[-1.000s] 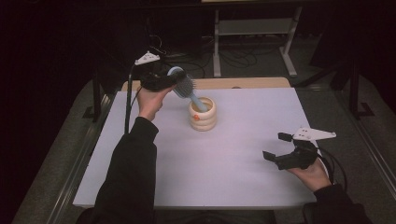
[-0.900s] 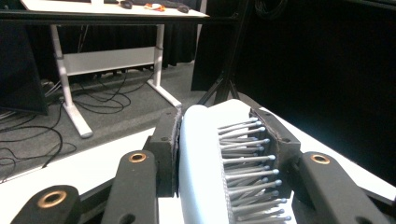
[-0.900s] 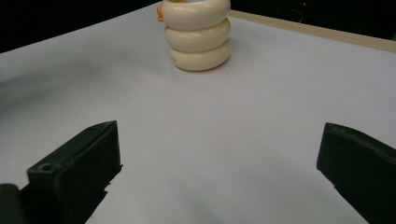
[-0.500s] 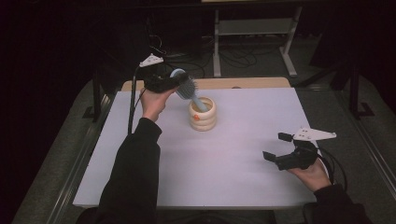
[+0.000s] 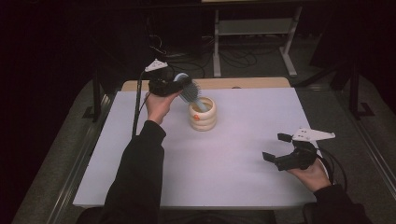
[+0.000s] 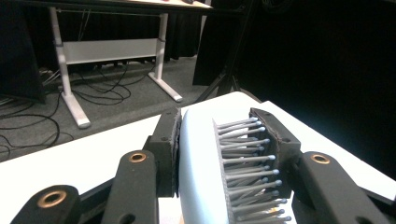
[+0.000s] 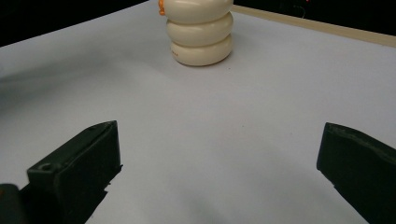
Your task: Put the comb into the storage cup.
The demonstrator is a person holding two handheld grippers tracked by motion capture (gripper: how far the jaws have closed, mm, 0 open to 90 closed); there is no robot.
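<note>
1. Hairbrush (image 5: 190, 90): we see a pale blue one clamped by its head in the left gripper (image 5: 173, 84), near the far left of the white table (image 5: 233, 154). Its handle slants down into the cream ribbed holder (image 5: 202, 114).
2. In the left gripper view, we see both black jaws closed on the brush head (image 6: 201, 163), one pad against its smooth back and the other against the tips of the grey bristles (image 6: 247, 163).
3. The holder is built like three stacked rings with an orange mark on its side, and stands upright on the table just beside the left hand (image 5: 159, 105).
4. Our right gripper (image 5: 281, 148) sits at the near right of the table, well apart from the holder, with its jaws spread wide and nothing between them.
5. In the right gripper view, we see the holder (image 7: 200, 35) straight ahead, beyond bare table.
</note>
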